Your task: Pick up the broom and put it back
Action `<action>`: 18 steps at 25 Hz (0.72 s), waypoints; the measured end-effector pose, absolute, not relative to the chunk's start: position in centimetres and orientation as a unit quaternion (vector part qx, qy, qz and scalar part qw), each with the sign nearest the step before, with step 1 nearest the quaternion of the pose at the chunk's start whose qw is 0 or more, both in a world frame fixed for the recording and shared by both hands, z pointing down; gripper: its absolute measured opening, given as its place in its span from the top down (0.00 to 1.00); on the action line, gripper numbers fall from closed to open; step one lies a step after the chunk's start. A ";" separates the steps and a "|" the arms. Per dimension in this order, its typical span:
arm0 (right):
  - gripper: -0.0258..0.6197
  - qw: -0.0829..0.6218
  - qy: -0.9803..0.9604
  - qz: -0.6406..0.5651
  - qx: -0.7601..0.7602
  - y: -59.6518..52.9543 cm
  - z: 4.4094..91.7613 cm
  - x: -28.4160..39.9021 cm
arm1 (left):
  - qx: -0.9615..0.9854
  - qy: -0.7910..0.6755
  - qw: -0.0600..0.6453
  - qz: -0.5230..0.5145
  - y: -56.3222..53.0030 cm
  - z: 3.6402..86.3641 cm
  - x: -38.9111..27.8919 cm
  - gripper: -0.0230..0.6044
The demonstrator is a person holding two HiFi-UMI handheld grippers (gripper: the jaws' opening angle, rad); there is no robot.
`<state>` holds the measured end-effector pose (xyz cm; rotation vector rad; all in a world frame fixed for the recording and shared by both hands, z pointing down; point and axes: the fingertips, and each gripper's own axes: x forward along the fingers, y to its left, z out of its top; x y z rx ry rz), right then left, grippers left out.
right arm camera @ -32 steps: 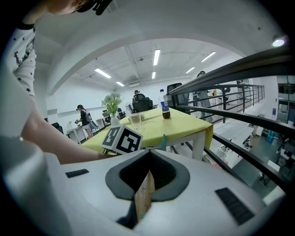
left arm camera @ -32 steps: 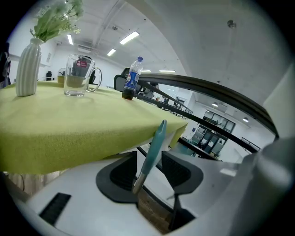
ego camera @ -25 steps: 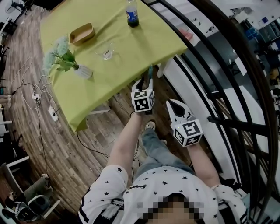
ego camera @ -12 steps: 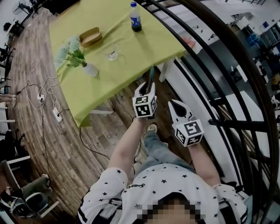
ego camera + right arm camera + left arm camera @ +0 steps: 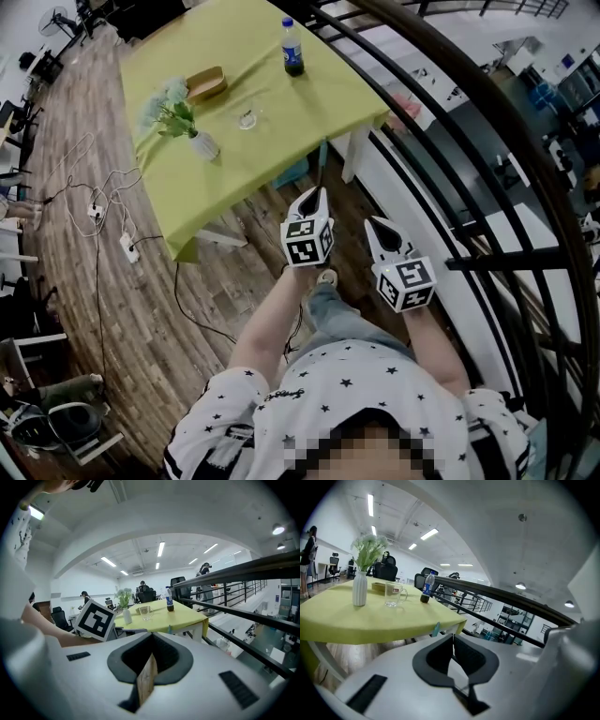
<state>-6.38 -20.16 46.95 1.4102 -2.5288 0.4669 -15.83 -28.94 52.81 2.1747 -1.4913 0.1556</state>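
The broom [image 5: 322, 161] shows only its teal handle, standing at the edge of the green-clothed bench [image 5: 202, 183]; the brush end is hidden. The left gripper [image 5: 314, 194] points at it from just short. Its jaws have just been closing and now meet with nothing between them. The right gripper [image 5: 377, 225], alongside, also has its jaws together and empty. The broom is probably light and stiff but long — a smooth pole apt to swivel — so grip the shaft squarely, somewhat below the tip.

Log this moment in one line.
left gripper: jaws just closed, nothing between | right gripper: jaws together, empty | broom handle: beyond left jaws, ungripped
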 end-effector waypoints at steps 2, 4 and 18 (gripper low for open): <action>0.97 0.102 -0.858 0.155 0.479 -19.4 46.5 -6.0 | 0.797 -0.549 0.247 0.058 -27.7 52.0 -15.8 0.94; 0.97 0.101 -0.859 0.151 0.479 -18.8 46.0 -5.6 | 0.797 -0.548 0.246 0.059 -26.5 51.3 -15.5 0.94; 0.97 0.102 -0.866 0.139 0.469 -13.6 44.6 -3.9 | 0.818 -0.529 0.216 0.071 -17.2 46.6 -13.7 0.94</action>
